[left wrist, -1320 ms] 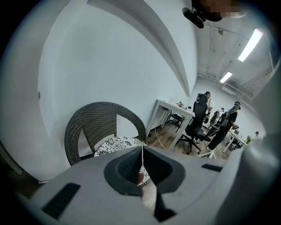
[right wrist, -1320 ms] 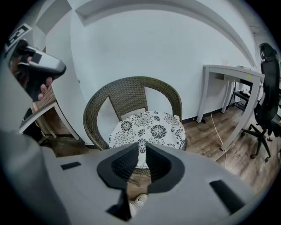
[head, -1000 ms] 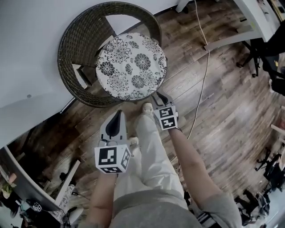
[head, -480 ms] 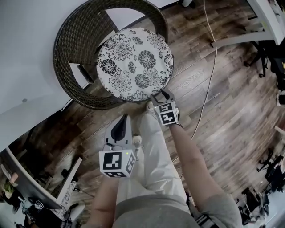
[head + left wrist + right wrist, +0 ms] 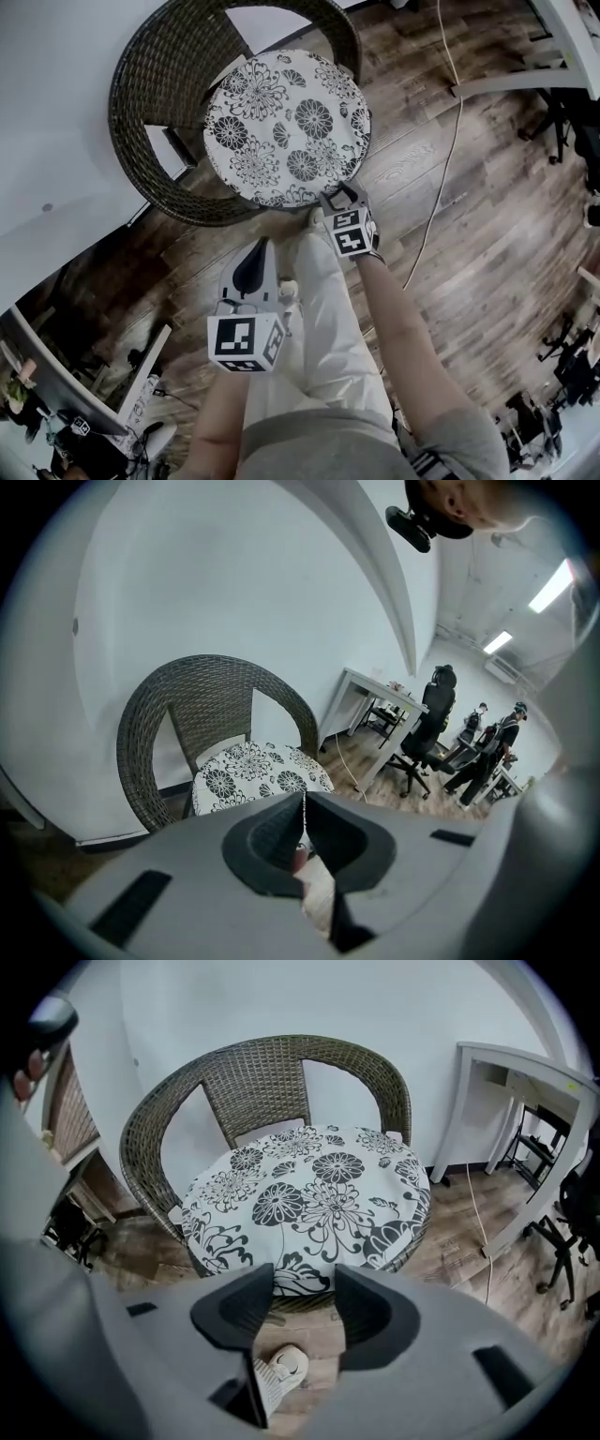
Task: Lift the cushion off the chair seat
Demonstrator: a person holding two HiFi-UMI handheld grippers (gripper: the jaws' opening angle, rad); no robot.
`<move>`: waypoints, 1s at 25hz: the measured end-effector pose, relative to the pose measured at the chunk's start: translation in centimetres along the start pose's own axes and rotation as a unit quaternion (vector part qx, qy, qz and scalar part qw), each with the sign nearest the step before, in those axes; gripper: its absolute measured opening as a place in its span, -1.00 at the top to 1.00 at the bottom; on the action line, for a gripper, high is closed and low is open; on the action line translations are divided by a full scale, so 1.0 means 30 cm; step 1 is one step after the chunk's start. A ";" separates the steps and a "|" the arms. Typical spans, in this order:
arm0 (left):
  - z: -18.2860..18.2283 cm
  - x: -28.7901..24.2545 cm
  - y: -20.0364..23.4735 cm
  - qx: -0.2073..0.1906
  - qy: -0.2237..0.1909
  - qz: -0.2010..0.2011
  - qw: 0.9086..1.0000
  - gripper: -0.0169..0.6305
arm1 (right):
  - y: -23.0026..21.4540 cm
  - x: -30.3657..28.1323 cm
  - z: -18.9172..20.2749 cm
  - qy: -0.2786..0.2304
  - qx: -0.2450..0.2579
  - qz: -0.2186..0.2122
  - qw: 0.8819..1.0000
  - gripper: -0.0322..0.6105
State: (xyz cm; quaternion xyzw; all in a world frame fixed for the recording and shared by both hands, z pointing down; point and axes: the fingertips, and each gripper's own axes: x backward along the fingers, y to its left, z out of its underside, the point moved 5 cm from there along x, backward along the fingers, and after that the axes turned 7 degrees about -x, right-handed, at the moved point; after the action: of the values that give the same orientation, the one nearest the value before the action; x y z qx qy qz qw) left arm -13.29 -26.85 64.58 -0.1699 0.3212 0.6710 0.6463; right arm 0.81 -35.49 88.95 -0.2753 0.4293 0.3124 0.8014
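Black-and-white cushion (image 5: 286,127) hides seat of wicker chair (image 5: 129,98)

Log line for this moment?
left tongs shut, empty | right tongs closing, cushion rim at gap, ungripped | cushion on chair seat

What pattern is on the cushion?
The cushion is white with black flowers, clearest in the right gripper view.

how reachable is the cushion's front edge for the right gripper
Probably yes: the right gripper hangs just short of the cushion, jaws wide but closing, nothing between them or blocking.
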 end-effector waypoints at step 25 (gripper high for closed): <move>-0.060 0.205 -0.038 -0.011 -0.033 0.013 0.999 0.92 | 0.089 0.255 -0.032 -0.018 -0.003 0.021 1.000 0.82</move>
State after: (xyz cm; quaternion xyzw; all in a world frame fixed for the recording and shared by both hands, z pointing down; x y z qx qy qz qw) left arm -13.16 -23.39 59.06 -0.1509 0.2944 0.6878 0.6461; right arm 1.68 -32.40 81.46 -0.2633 0.4196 0.3353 0.8014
